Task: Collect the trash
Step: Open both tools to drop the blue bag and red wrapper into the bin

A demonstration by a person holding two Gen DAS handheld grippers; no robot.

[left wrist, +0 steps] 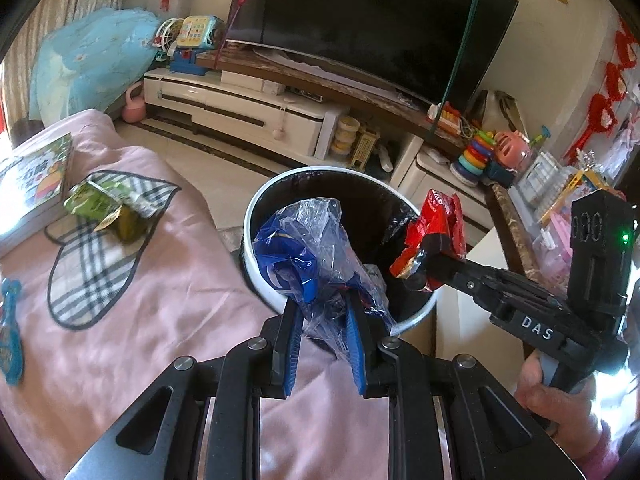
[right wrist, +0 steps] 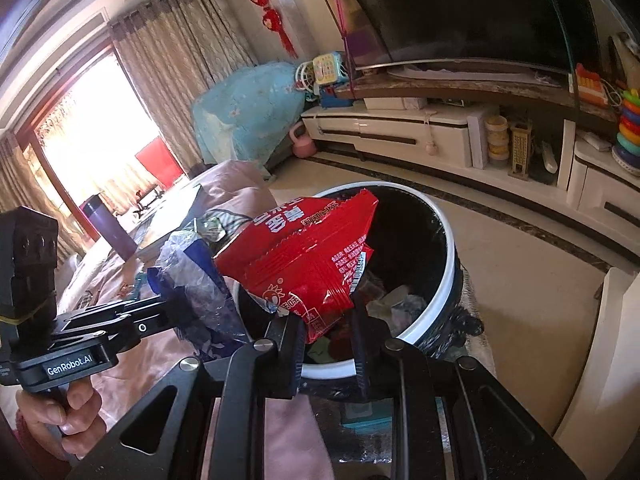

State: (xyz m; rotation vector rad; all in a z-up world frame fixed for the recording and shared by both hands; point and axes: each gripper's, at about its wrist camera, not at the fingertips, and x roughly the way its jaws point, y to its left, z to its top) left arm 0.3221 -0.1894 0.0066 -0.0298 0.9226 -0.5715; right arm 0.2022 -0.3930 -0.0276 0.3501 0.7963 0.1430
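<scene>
Left wrist view had the left gripper [left wrist: 326, 308] clenched on a crumpled blue and clear plastic bag [left wrist: 308, 248], the bag pinched between the blue pads and sticking up past the fingertips. Right behind it, just past the tips, sat the trash bin [left wrist: 256, 248], white rim, black liner, so the bag was hanging over the near edge of the opening. Off to the right of those tongs, the right gripper [left wrist: 430, 258] came in from the side, clamped on a red snack wrapper [left wrist: 434, 224] that also hovered over the bin's rim. You could see the person's hand [left wrist: 560, 396] on its handle.

Left of the left tongs was a pink blanket [left wrist: 168, 272] with a green wrapper [left wrist: 106, 210] lying on it, well apart from the bin, plus a book [left wrist: 34, 184] further left.

From the right wrist view, the right gripper [right wrist: 328, 322] was gripping the red wrapper [right wrist: 304, 256] by its lower corner, the rest fanned out above the fingertips and over the bin [right wrist: 450, 256]. Some trash was already down inside. To the left of these tongs the left gripper [right wrist: 176, 316] held the plastic bag [right wrist: 196, 292] beside the bin's edge, with a hand [right wrist: 60, 416] wrapped round the handle. TV [right wrist: 460, 8] and cabinet [right wrist: 400, 132] sat way behind.
</scene>
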